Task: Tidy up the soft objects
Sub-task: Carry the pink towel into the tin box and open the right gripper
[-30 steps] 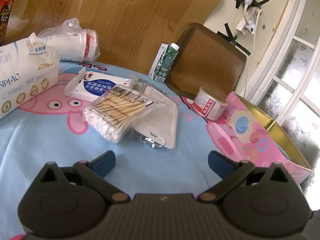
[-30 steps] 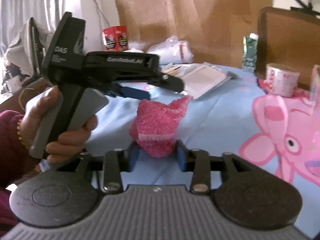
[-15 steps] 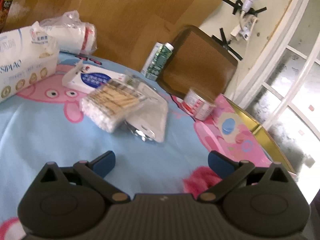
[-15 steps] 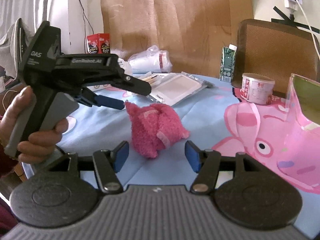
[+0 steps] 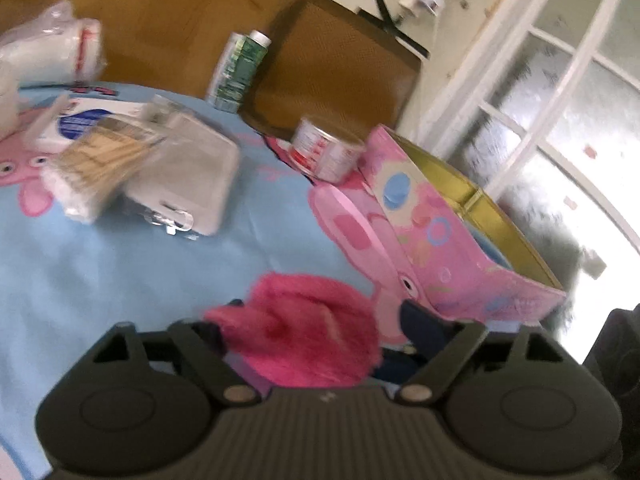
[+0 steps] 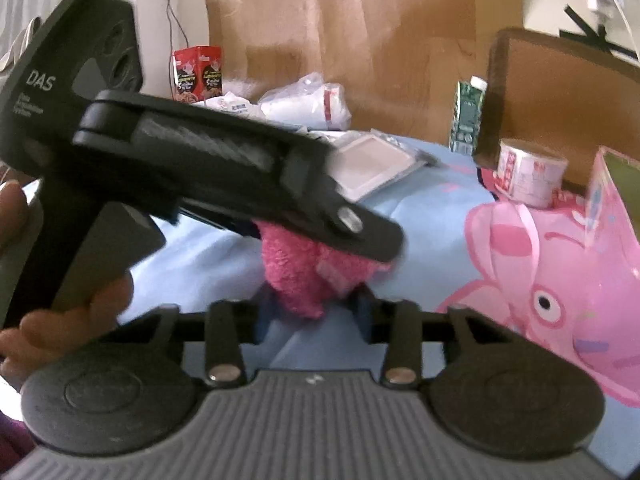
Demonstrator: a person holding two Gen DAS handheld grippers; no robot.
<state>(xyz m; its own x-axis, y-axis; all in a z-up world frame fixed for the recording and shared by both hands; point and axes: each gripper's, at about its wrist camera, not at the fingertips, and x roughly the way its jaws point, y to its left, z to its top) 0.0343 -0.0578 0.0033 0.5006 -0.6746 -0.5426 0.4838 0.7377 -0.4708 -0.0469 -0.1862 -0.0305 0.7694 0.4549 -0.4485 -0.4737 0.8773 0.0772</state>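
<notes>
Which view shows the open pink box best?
The left wrist view: the pink box shows its patterned side and gold inside, right of the fluffy pink sock. The right wrist view catches only one corner at the frame edge.

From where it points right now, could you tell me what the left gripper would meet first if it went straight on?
The fluffy pink sock already lies between the left gripper's jaws; past it, probably the blue tablecloth, though blur makes depth uncertain.

"DAS" on left hand-held gripper (image 6: 316, 240) body; other labels blurred, unreadable.
</notes>
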